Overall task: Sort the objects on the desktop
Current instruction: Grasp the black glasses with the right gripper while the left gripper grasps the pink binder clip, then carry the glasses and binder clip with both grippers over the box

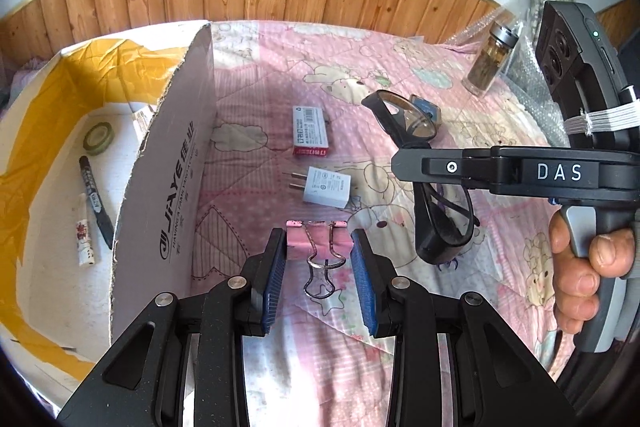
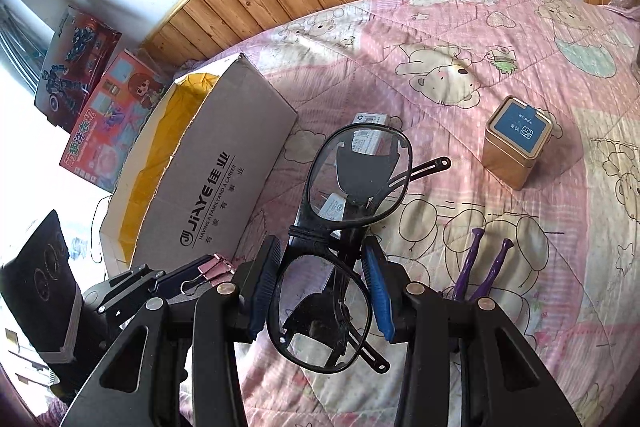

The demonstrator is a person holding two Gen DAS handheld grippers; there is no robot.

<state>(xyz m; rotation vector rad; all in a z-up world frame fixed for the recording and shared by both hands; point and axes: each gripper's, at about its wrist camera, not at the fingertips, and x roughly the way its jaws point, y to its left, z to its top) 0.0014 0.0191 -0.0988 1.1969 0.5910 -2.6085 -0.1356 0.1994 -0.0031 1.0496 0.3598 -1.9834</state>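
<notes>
One cardboard box (image 1: 160,163) stands open to the left of the left gripper (image 1: 319,259), its near flap raised; inside lie a roll of green tape (image 1: 98,138), a black marker (image 1: 96,201) and a small white tube (image 1: 85,237) side by side on the floor of the box. Ahead of the right gripper (image 2: 318,281) a square gold tin (image 2: 516,145) sits closed on the pink quilt (image 1: 260,67); farther off, a glass jar (image 1: 490,65) with a metal cap holds something brownish. The right gripper's pads are closed on black glasses (image 2: 344,227), lifted off the quilt. The left gripper's jaws sit partly open on either side of a pink binder clip (image 1: 316,241), which lies on the quilt. Just beyond the clip lie a white charger plug (image 1: 326,187) and a small staple box (image 1: 310,131).
</notes>
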